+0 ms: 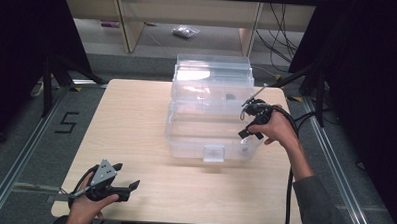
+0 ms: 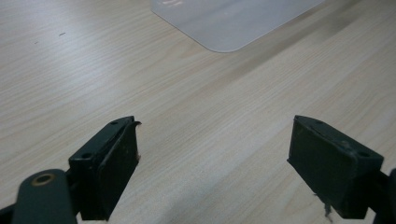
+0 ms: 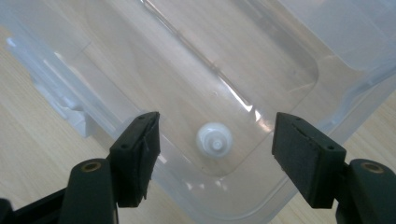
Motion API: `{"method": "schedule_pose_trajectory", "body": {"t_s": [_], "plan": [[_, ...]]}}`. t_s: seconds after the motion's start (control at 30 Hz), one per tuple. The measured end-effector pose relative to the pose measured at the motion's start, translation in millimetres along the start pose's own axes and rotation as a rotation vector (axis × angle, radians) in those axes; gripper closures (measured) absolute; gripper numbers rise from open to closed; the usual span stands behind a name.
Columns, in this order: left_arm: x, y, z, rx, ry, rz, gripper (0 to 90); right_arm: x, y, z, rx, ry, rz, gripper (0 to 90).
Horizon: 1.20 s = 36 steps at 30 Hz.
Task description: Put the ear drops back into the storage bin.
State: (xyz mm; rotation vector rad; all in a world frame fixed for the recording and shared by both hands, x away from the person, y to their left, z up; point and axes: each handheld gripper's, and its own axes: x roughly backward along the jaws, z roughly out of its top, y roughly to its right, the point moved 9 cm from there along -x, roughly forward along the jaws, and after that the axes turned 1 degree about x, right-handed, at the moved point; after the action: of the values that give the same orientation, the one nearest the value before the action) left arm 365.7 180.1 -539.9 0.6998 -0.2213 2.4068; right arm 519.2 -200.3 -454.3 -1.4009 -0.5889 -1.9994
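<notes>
We note a small white cap [image 3: 214,141] lying on the floor of the clear plastic box [image 1: 185,136], near its right front corner, lid swung back behind. Right gripper [image 3: 215,154] hangs above the cap, jaws spread, nothing between them. Left gripper [image 1: 121,177] sits well apart at the near left of the wooden table [image 1: 136,120], jaws wide, empty.

One clear plastic box [image 1: 213,137] with one open lid [image 1: 213,75] on the surface [image 1: 136,130]; one small white cap [image 3: 214,140] inside it; two grippers: left [image 1: 126,177], right [image 1: 247,124]
</notes>
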Motion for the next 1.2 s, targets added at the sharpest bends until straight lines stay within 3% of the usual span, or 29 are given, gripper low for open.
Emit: {"method": "schedule_pose_trajectory", "body": {"t_s": [0.1,0.7,0.83,0.93,1.03,1.07,1.2], "plan": [[0.0,0.0,0.0,0.000,0.000,0.000,15.4,3.7,-3.9,-1.4,-0.023,0.004,0.008,32.9],[0.1,-0.4,-0.2,-0.001,-0.003,0.002,15.4,17.5,-17.0,-3.2,0.003,0.056,0.016,30.1],[0.1,-0.3,-0.1,-0.002,-0.002,0.002,15.4,17.2,-19.0,-4.0,0.033,0.072,0.016,29.4],[0.1,-0.4,-0.1,-0.001,-0.002,0.003,15.4,17.4,-21.6,-6.5,0.003,0.069,0.025,28.9],[0.0,-0.4,-0.2,-0.001,-0.003,0.003,15.4,17.4,-20.3,-7.3,0.019,0.087,0.022,27.8],[0.1,-0.3,-0.2,0.000,-0.003,0.003,15.3,18.4,-22.5,-9.1,-0.001,0.079,0.029,27.7],[0.1,-0.4,-0.1,-0.002,-0.002,0.003,15.4,18.5,-23.5,-10.9,0.003,0.097,0.031,26.8]]}}
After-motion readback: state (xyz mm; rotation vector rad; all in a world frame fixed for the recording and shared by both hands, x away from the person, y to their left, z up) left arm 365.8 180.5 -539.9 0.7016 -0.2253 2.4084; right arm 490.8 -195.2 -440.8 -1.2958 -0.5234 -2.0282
